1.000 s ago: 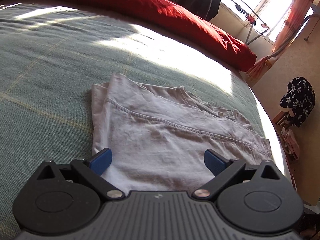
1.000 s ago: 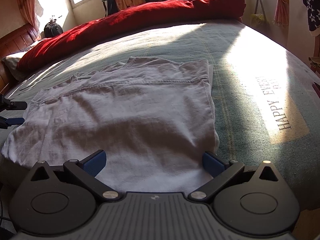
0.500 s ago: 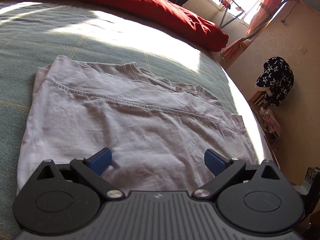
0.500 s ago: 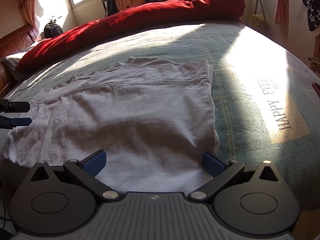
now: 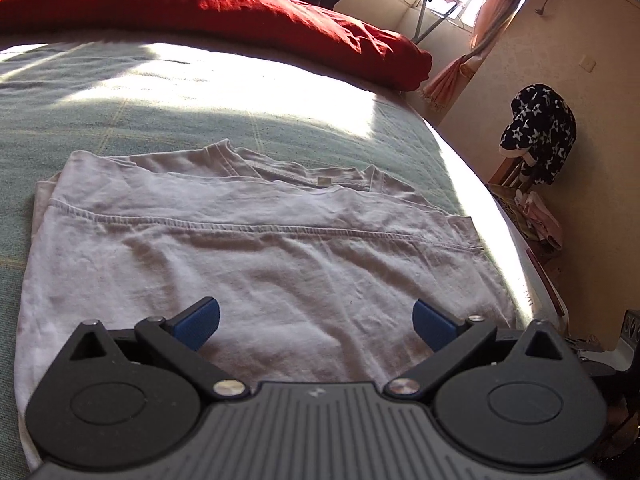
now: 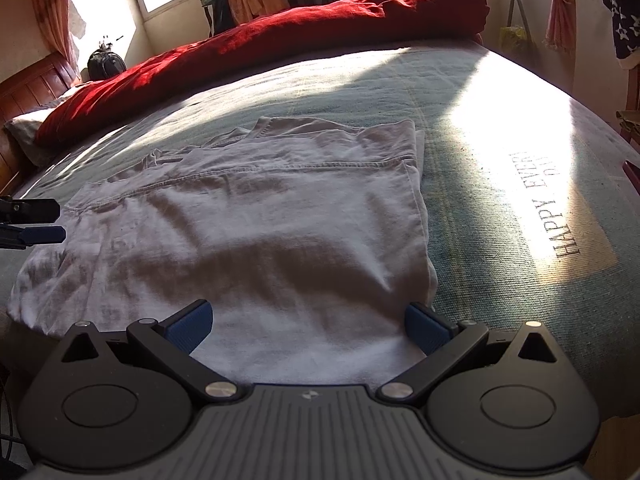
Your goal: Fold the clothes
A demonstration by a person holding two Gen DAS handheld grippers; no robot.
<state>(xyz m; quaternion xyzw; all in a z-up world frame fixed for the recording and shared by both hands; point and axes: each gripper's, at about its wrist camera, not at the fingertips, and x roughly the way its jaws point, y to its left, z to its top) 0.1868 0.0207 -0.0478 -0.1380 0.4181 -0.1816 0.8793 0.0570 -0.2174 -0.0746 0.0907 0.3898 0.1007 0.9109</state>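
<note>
Already folded once, the white T-shirt (image 5: 256, 264) is lying flat on the green bedspread (image 5: 132, 120), close to the bed's near edge, its hemmed bottom doubled up so the stitched hem is running across the middle and the collar is peeking out beyond it. In the right wrist view the same shirt (image 6: 256, 220) is showing its right side edge lying fairly straight, while the near left corner is sagging toward the bed's edge.

Both tongs are spread wide and pinching nothing. The left gripper (image 5: 316, 322) is hovering over the shirt's near edge, its blue pads (image 5: 198, 322) apart above the cloth; whether they are touching the fabric cannot be told. The right gripper (image 6: 308, 326) is sitting at the near right corner, one pad just beside the shirt's side edge. The left gripper is also appearing at the far left of the right wrist view (image 6: 32, 222), beside the shirt's left side.

As a judgement, the next fold is calling for a pinch on each near corner. Trouble could come from catching only the top layer, which would peel the first fold open, or from grabbing the bedspread along with the cloth. An uneven lift could skew the edges, and the sagging corner could slide off the bed.

Beyond, a red duvet (image 5: 208, 12) is heaped along the far edge.
</note>
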